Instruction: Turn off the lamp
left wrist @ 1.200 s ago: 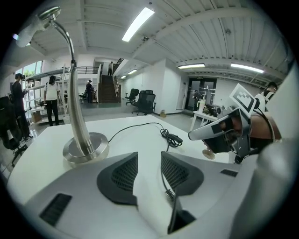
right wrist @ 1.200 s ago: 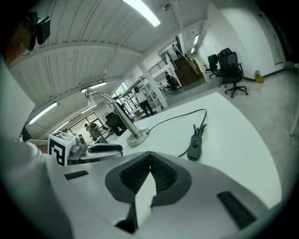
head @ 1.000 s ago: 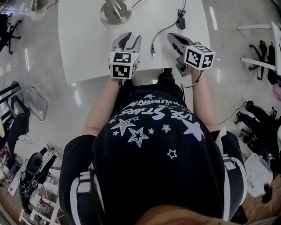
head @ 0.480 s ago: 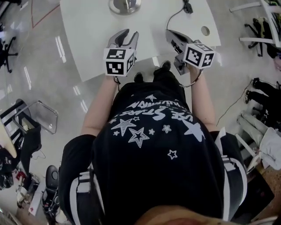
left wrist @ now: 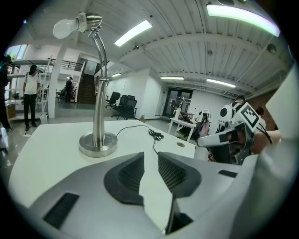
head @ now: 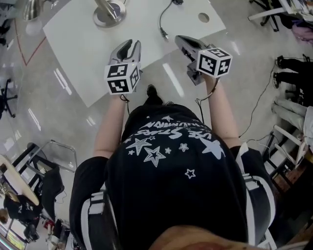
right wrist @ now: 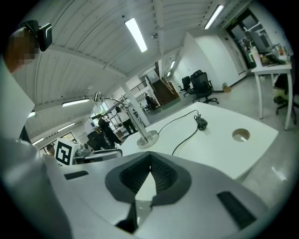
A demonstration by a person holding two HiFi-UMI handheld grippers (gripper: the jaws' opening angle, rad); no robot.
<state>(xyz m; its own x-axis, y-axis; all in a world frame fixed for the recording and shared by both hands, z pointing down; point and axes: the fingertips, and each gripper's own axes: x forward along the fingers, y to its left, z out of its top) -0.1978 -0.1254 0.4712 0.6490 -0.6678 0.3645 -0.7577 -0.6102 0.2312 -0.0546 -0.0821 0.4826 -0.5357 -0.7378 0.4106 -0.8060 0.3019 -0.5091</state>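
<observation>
White table (head: 151, 44) tops the head view; the lamp (head: 108, 12) stands at 11 o'clock from the left gripper (head: 128, 45), the nearer one. Left gripper view: the jaws are narrow, have just been closing, and have nothing between them. Right gripper view: the right gripper (right wrist: 149, 156) is closed and empty, with the cord switch (right wrist: 202, 122) at 2 o'clock.

The lamp (head: 108, 12) stands on the surface (head: 83, 53), toward its far left side. Its cable (head: 164, 22) lies to the right of the base and runs toward the near edge (its end rests on the surface). Farther right, near the corner, is a hole (head: 203, 17). Office chairs (left wrist: 122, 105) stand well behind.
</observation>
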